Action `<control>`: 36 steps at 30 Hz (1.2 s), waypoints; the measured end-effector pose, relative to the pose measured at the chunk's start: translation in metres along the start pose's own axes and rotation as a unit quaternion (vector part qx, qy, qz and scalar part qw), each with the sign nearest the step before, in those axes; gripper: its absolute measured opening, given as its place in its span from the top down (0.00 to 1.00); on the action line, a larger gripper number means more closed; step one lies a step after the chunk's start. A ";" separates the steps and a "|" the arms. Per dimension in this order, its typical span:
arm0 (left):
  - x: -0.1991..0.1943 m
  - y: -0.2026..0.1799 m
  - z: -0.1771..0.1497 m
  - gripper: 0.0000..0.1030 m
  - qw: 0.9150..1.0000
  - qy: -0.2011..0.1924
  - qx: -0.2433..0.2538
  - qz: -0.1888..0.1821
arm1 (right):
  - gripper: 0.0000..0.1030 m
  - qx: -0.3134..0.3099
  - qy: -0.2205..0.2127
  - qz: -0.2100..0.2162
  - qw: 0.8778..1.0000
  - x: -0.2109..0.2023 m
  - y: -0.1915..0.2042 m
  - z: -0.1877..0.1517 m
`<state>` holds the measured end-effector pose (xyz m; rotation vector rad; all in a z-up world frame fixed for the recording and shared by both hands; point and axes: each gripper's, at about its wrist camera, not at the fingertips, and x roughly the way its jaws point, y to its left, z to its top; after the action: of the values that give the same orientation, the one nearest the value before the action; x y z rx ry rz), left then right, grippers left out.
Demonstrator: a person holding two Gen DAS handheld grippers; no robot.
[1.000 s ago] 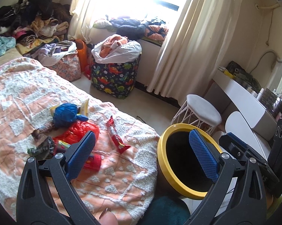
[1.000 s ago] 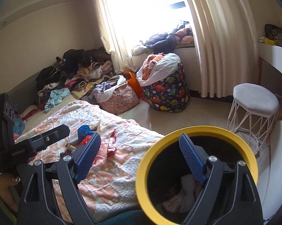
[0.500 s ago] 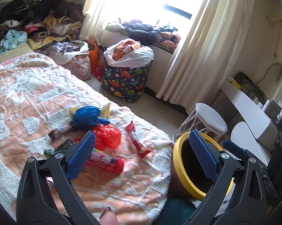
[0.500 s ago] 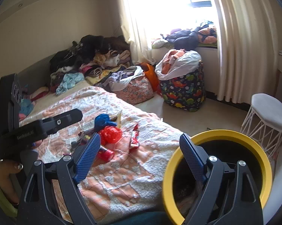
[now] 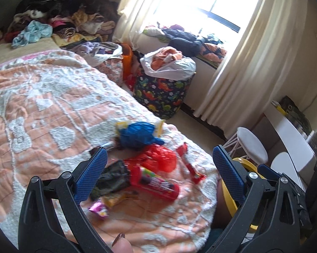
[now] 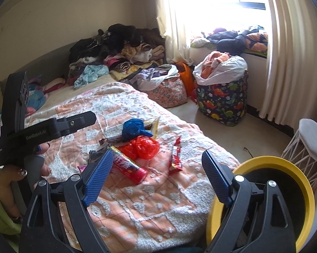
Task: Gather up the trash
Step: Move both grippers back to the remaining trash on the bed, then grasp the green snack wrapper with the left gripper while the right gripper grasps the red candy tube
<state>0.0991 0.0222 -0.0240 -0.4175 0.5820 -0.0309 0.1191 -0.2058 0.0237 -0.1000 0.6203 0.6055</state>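
Note:
Trash lies in a heap on the peach quilt: a blue crumpled bag (image 5: 138,135) (image 6: 134,129), a red plastic bag (image 5: 158,158) (image 6: 142,147), a red candy tube (image 5: 155,184) (image 6: 128,165), a red wrapper (image 5: 190,167) (image 6: 176,158), a dark wrapper (image 5: 112,177) and a pink wrapper (image 5: 98,208). A black bin with a yellow rim (image 6: 285,206) (image 5: 240,187) stands at the bed's corner. My left gripper (image 5: 158,175) is open above the heap. My right gripper (image 6: 158,176) is open, between the heap and the bin.
The bed's quilt (image 5: 42,109) fills the left. A dinosaur-print hamper (image 6: 222,101) and floral bag (image 6: 169,92) stand on the floor by the window. A white stool (image 6: 308,143) is right of the bin. Clothes are piled at the bed's far end (image 6: 120,48).
Both grippers have swung left from over the bin toward the trash heap on the bed. The bin has slid to the right edge of both views.

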 end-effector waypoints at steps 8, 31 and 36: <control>0.004 0.037 0.002 0.11 0.999 0.008 -0.023 0.029 | 0.19 -0.029 0.022 0.022 0.999 0.029 0.018 0.002; 0.043 0.097 -0.031 0.36 0.989 0.109 -0.093 0.027 | 0.19 -0.076 0.102 0.035 0.991 0.100 0.038 -0.022; 0.049 0.095 -0.035 0.38 0.989 0.119 -0.087 0.020 | 0.20 -0.074 0.113 0.043 0.990 0.113 0.037 -0.024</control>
<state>0.1125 0.0896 -0.1132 -0.5753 0.8323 0.0095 0.1588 -0.1248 -0.0569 -0.2850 0.8009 0.7290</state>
